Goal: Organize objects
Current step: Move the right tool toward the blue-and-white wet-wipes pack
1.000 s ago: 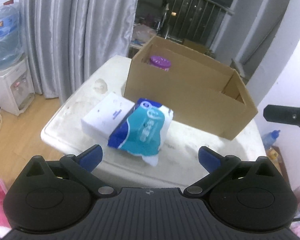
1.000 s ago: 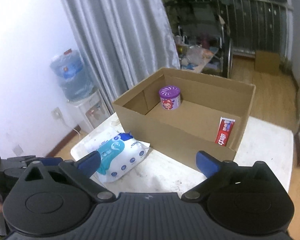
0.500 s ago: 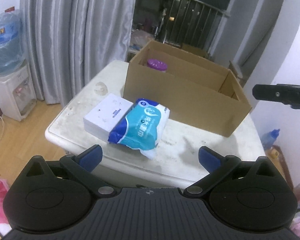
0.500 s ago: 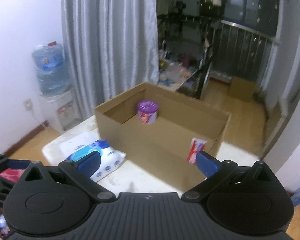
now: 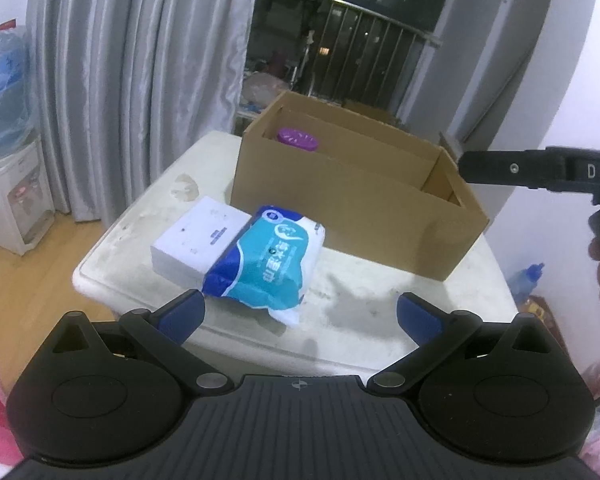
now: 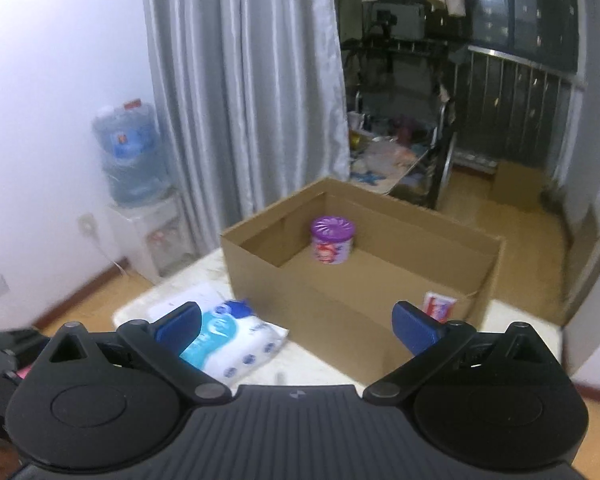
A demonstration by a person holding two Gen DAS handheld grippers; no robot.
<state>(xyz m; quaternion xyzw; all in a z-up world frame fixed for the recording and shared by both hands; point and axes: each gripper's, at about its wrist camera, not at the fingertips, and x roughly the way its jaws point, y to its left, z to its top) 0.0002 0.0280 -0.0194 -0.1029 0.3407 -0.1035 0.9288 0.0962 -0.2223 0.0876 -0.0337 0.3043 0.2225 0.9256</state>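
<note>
From the left wrist view, the left hand-held gripper (image 5: 298, 314) stood wide, its blue fingertips (image 5: 180, 314) spread apart with nothing between them, hanging off the near edge of the white surface (image 5: 380, 312). The open cardboard box (image 5: 352, 216) sat toward the far side of that surface. Just in front of the box's near wall lay a blue-and-white wipes pack (image 5: 268, 264), resting partly on a flat white carton (image 5: 198, 236) that sat to the box's near left. Inside the box, at its far left corner, the purple lid of a round tub (image 5: 298, 139) showed above the wall. To the right of the box, level with its rim, the black body of the other tool reached in from the frame edge.

From the right wrist view, the right hand-held gripper (image 6: 298, 322) was likewise spread wide and empty, held above and short of the box (image 6: 340, 280). The purple tub (image 6: 332, 240) stood upright on the box floor against the far wall. A red-and-white toothpaste carton (image 6: 440, 306) leaned at the box's near right corner. The wipes pack (image 6: 236, 340) lay on the surface (image 6: 320, 364) left of the box, partly hidden by the left fingertip (image 6: 180, 326). A water dispenser (image 6: 130, 176) stood beyond the box to its left, by the grey curtain (image 6: 244, 80).
</note>
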